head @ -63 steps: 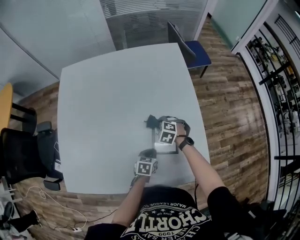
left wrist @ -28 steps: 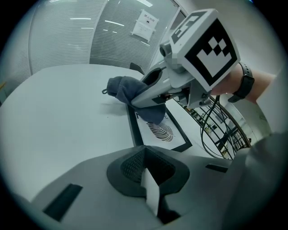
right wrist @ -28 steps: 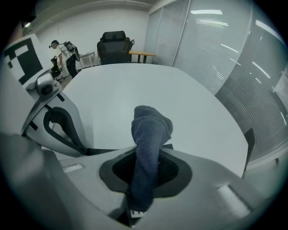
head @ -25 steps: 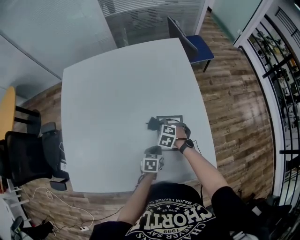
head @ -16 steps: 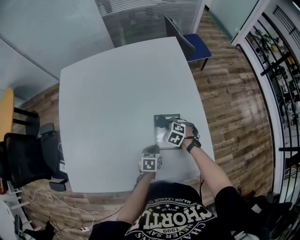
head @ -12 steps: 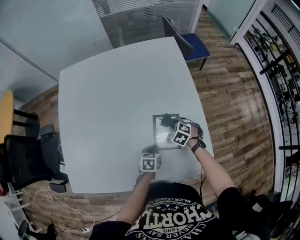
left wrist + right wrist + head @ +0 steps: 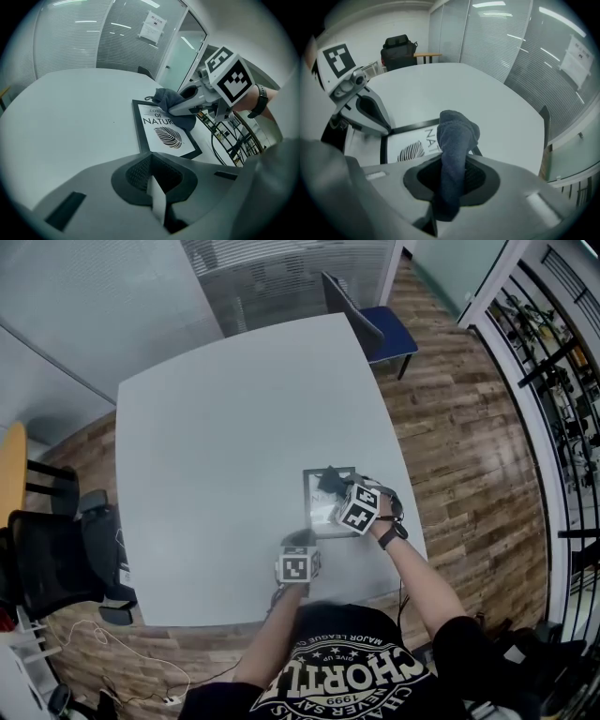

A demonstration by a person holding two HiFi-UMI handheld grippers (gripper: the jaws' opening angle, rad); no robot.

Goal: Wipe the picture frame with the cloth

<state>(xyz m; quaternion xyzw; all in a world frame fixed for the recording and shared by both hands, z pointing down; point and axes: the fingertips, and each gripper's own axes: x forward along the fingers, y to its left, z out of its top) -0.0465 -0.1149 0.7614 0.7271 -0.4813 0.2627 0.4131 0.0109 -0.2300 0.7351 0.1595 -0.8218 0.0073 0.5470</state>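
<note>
The black-edged picture frame with a leaf print lies flat near the table's front right; it also shows in the left gripper view. My right gripper is shut on the dark blue cloth, which rests on the frame's far part. In the right gripper view the cloth hangs from between the jaws of the gripper over the frame. My left gripper sits at the frame's near left corner, shut with nothing seen in it.
The grey table carries only the frame. Its right edge runs close beside the frame and its front edge is just behind my grippers. A blue chair stands at the far right corner, black office chairs at the left.
The right gripper has carried the cloth from the frame's top left edge rightward onto the frame's upper part. The left gripper has stayed at the near corner.
</note>
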